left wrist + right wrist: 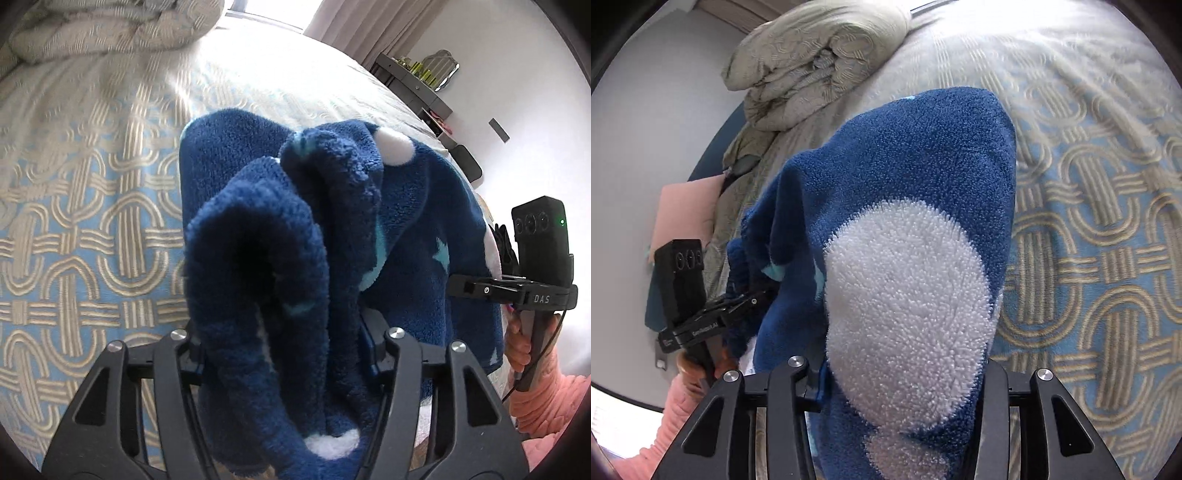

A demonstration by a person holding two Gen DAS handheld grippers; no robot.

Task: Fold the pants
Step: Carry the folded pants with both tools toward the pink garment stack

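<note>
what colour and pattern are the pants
Dark blue fleece pants with big white spots and small light-blue stars; clearest in the right wrist view.

Pants [258, 258]: navy fleece w/ white dots + pale teal stars. Bedspread [74, 229]: light blue w/ beige interlocking-loop pattern. Folded quilt [812, 59]: grey-beige, same loop motif. Both hand-held grippers black. Sleeve [546, 406]: salmon pink. Pillow [687, 210]: dusty pink. Wall white.

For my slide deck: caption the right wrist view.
Right gripper shut on blue fleece pants, lifting them above the patterned bed.
</note>
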